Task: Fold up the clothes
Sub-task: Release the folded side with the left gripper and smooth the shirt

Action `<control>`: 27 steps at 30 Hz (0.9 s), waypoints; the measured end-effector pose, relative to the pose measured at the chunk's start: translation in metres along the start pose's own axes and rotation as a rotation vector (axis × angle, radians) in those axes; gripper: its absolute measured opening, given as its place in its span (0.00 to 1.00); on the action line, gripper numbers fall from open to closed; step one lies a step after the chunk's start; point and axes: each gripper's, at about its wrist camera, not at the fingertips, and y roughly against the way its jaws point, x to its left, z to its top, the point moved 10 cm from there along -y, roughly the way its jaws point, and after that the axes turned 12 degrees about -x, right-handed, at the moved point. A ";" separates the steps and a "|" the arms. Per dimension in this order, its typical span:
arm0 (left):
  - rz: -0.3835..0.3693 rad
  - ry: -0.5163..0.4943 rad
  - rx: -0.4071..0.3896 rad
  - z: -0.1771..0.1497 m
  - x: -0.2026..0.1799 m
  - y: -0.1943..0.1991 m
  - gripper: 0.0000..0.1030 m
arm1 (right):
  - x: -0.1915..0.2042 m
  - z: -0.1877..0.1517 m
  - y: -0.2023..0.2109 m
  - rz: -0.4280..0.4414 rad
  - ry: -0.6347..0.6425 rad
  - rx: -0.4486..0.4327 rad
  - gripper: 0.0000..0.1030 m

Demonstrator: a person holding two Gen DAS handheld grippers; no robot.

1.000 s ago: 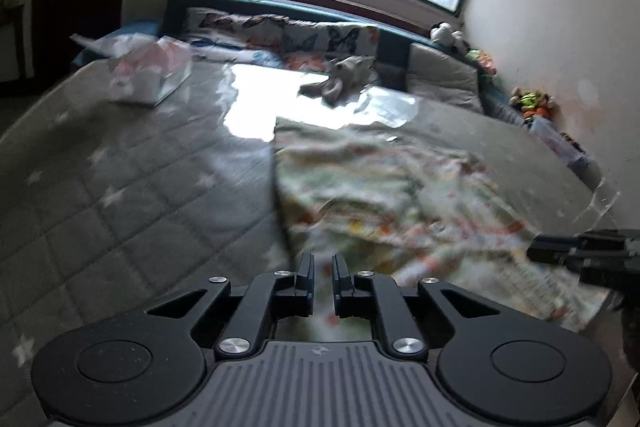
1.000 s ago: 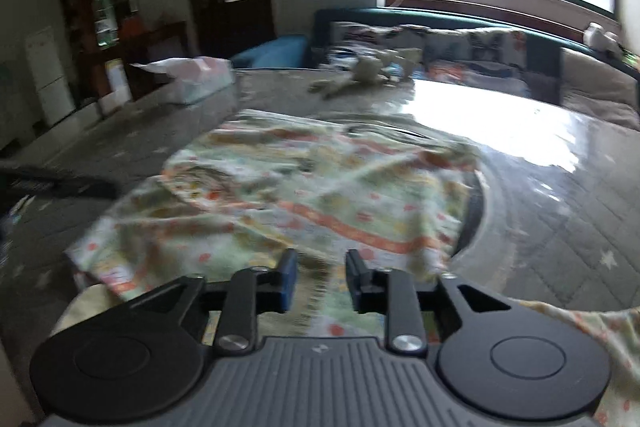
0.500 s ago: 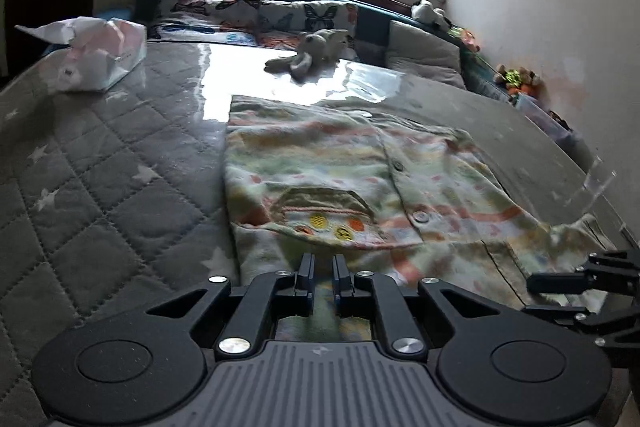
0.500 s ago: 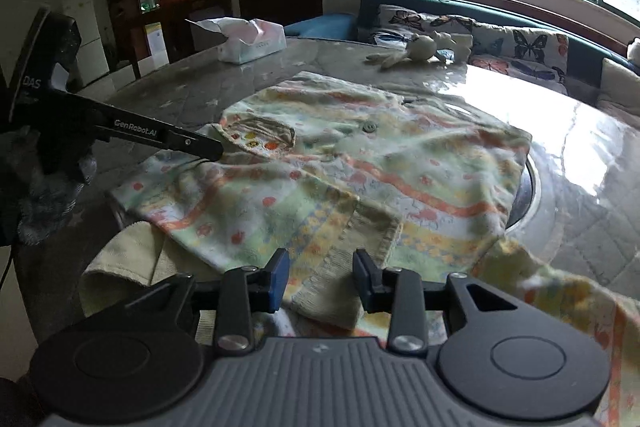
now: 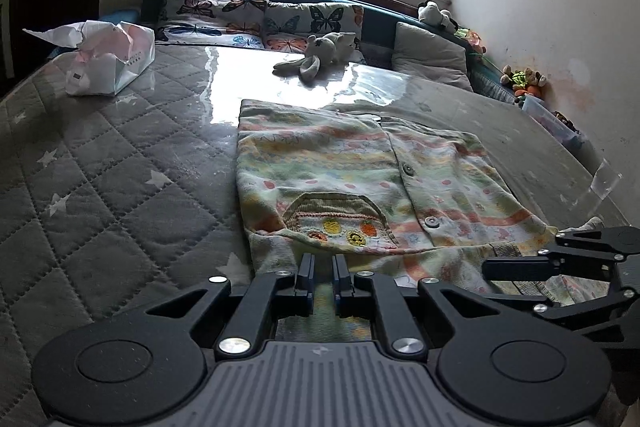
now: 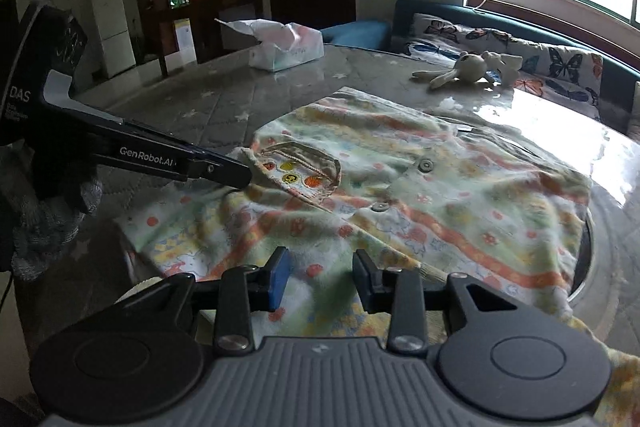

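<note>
A pastel patterned child's button shirt (image 5: 360, 179) with a pocket lies folded over on the quilted grey table; it also shows in the right wrist view (image 6: 400, 187). My left gripper (image 5: 323, 277) is shut on the shirt's near hem; in the right wrist view its tips (image 6: 236, 177) pinch the fabric edge beside the pocket. My right gripper (image 6: 320, 277) is open just above the shirt's lower part, holding nothing; it shows at the right of the left wrist view (image 5: 520, 267).
A tissue pack (image 5: 108, 63) sits at the table's far left. A stuffed rabbit (image 5: 320, 55) lies at the far edge. A sofa with butterfly cushions (image 5: 260, 19) is behind. A yellow cloth (image 6: 616, 379) lies under the shirt at the near edge.
The shirt's bottom part has been folded up over its body and laid flat. My right gripper has opened wider and let go of the fabric. My left gripper stays shut on the hem.
</note>
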 end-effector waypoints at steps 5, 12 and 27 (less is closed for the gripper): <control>-0.040 -0.016 -0.013 0.007 -0.020 0.005 0.11 | -0.006 -0.011 0.028 -0.019 0.005 0.014 0.34; -0.131 -0.060 0.004 0.003 -0.063 0.004 0.13 | -0.020 -0.032 0.062 -0.065 -0.057 0.013 0.34; -0.225 -0.147 0.077 -0.031 -0.113 -0.008 0.24 | -0.172 -0.074 0.174 -0.572 -0.288 -0.074 0.39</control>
